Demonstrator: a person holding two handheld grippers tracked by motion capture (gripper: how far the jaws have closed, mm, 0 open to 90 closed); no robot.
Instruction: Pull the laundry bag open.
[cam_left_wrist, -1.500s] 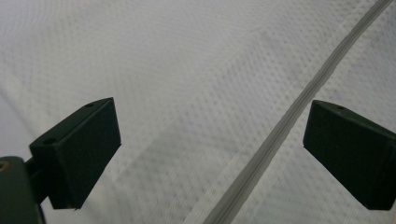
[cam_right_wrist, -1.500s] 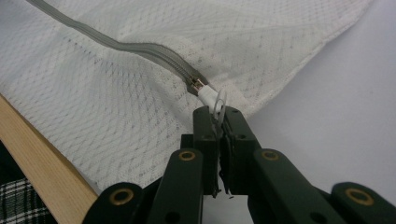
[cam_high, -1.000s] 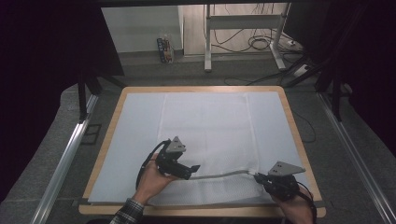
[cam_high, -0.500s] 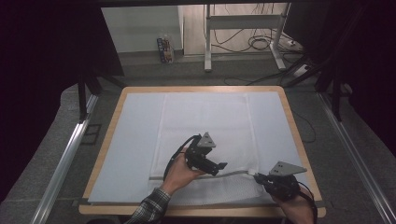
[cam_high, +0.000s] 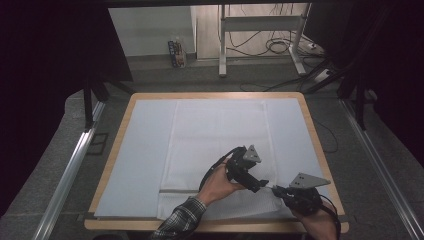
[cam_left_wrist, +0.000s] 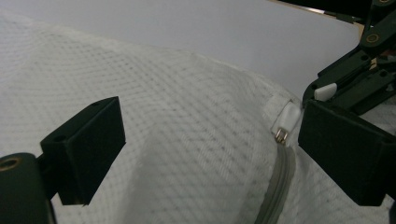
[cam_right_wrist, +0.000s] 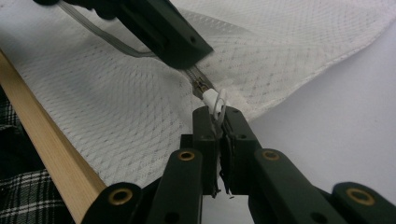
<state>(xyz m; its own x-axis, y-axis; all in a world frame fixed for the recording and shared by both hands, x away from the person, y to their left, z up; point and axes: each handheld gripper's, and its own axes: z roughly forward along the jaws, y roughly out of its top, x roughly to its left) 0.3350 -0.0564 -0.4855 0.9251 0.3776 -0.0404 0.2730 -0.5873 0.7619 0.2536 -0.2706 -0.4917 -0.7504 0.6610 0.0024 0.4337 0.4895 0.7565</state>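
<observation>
A wooden-edged desk (cam_high: 120, 150) is carrying a pale blue sheet (cam_high: 145, 145); black cables (cam_high: 280, 47) are lying on the far floor beside a white metal stand (cam_high: 222, 45).

White mesh bag (cam_left_wrist: 187, 140), zipper pull (cam_left_wrist: 286, 122) beside open left tool (cam_left_wrist: 210, 154).

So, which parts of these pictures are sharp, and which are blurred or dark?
High view: the table is evenly lit, its surroundings nearly black. Left gripper view: the mesh bag is sharp, the near black jaws soft. Right gripper view: the zipper pull is crisp, and the right tongs blur toward the bottom.
</observation>
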